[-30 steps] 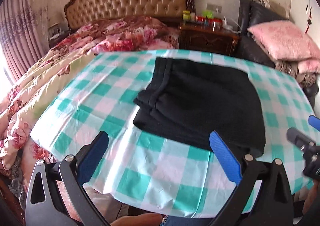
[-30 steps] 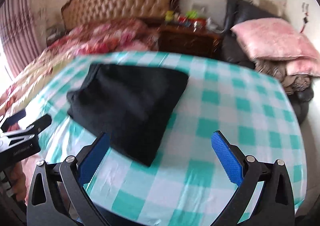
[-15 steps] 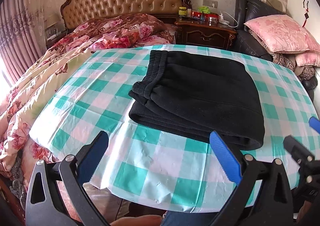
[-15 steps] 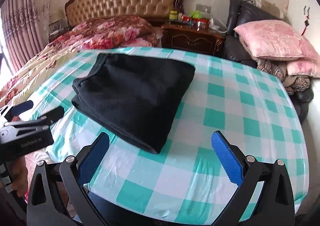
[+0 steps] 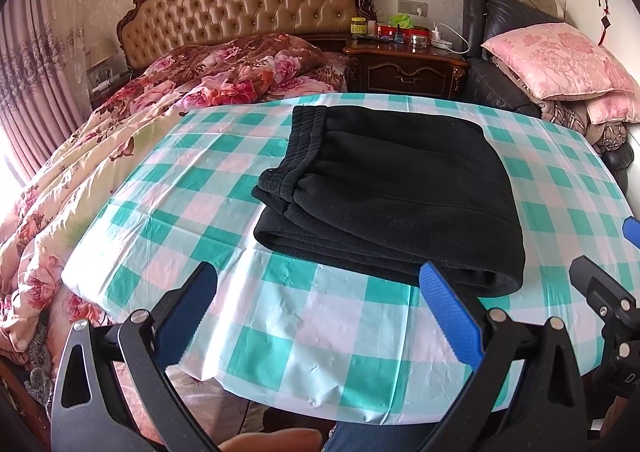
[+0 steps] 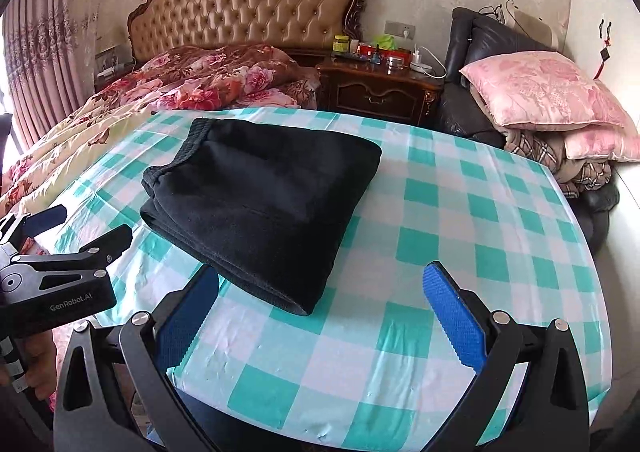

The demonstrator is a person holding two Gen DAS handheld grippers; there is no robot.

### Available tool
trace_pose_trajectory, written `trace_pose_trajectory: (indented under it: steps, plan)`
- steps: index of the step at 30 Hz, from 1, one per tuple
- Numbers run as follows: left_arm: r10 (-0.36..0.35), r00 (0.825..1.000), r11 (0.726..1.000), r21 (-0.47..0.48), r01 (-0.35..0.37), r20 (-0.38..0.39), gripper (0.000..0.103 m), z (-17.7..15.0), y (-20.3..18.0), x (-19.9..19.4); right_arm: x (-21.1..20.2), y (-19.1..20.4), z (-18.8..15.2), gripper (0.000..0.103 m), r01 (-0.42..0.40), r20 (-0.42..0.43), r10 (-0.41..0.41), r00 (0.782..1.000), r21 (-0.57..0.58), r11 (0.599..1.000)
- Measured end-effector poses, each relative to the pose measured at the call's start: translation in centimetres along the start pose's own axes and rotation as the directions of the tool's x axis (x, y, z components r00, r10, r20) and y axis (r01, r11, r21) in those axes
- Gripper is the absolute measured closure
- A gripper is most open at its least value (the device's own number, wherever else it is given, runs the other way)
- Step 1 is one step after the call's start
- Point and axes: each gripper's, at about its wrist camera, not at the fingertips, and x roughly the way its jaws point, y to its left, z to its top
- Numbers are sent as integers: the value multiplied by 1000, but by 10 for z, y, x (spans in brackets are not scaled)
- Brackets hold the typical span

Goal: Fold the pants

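Note:
Black pants (image 5: pixel 392 188) lie folded into a thick rectangle on a table with a green-and-white checked cloth (image 5: pixel 304 328); the ribbed waistband faces the far left. They also show in the right wrist view (image 6: pixel 264 208). My left gripper (image 5: pixel 316 312) is open and empty, held above the table's near edge, short of the pants' near left side. My right gripper (image 6: pixel 320 316) is open and empty, near the front edge, with the pants' near corner between its fingers in view but apart from them. The left gripper shows at the left of the right wrist view (image 6: pixel 60 252).
A bed with a floral quilt (image 5: pixel 120 140) and tufted headboard (image 5: pixel 248 0) lies left of the table. A dark nightstand (image 5: pixel 404 68) with bottles stands behind. A black chair piled with pink pillows (image 5: pixel 560 60) is at the right.
Both grippers have drawn back and up from the folded pants toward the table's front edge. The pants have stayed still on the cloth.

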Motion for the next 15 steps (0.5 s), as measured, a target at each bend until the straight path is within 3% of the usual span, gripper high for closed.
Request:
trace_pose_trajectory:
  steps: [15]
  plan:
    - [-5, 1000, 1000, 5, 5, 9, 2, -1, 1, -1, -2, 0, 3, 4, 3, 12, -3, 1000, -7, 1000]
